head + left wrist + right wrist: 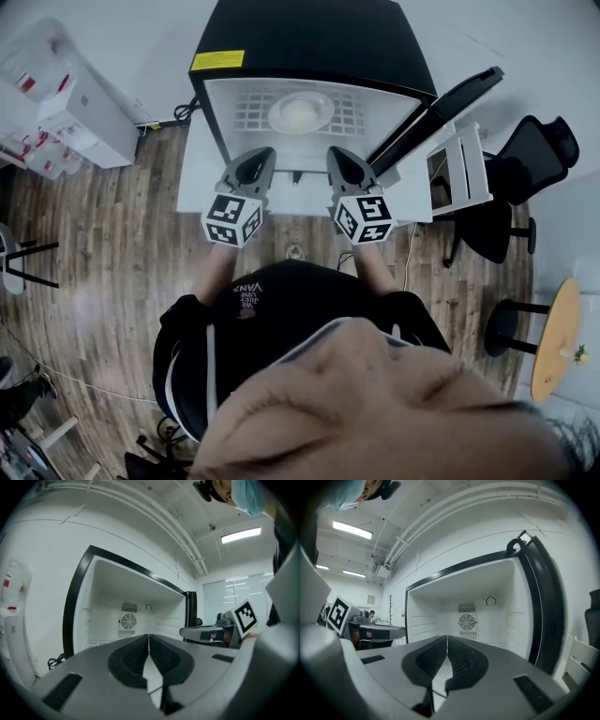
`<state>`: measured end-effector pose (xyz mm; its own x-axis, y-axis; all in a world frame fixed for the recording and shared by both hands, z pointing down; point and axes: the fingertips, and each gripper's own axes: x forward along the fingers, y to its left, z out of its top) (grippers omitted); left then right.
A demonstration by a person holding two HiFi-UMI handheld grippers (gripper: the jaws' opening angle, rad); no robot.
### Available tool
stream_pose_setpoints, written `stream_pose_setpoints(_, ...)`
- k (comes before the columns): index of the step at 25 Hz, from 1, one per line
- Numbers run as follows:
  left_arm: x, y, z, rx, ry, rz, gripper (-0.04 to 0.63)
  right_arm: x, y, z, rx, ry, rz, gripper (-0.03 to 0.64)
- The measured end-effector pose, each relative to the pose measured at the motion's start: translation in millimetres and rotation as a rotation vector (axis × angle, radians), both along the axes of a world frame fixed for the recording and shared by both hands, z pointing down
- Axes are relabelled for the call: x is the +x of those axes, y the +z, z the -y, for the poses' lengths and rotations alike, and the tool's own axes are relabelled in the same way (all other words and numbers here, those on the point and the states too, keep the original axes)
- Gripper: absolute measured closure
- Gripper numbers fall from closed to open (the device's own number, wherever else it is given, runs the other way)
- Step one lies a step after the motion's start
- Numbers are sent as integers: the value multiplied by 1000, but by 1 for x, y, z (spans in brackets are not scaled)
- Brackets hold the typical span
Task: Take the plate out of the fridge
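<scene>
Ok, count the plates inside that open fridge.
1. A white plate lies centred on the wire shelf inside the open fridge. More could be hidden below that shelf.

One fridge (309, 42), one plate (300, 112), two tongs (left tongs (264, 152), right tongs (335, 152)), one office chair (530, 164)

fridge (309, 37): glossy black shell, white plastic inside | plate (300, 112): smooth white | floor (112, 262): wood planks
</scene>
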<state>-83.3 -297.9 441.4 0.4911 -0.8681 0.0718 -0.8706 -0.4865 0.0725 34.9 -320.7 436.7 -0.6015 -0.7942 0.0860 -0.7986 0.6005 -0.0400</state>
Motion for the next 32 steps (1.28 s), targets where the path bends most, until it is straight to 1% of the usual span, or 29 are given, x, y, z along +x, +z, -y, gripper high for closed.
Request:
stream_pose_setpoints(9, -1, 6, 24, -18, -34, -2, 578, -1, 3, 26, -4, -32, 8, 604)
stream_pose_setpoints(18, -1, 9, 44, -22, -47, -13, 578, -5, 8, 45, -8, -55, -3, 604)
stream_pose_setpoints(22, -2, 13, 51, -36, -55, -18, 578, -8, 10, 51, -13, -62, -6, 604)
stream_pose_setpoints(28, -5, 20, 60, -78, -62, -77, 578, -10, 13, 58, -18, -63, -13, 604)
stream_pose_setpoints(32, -5, 30, 67, -155, -59, -151, 578, -10, 15, 61, -22, -63, -15, 604)
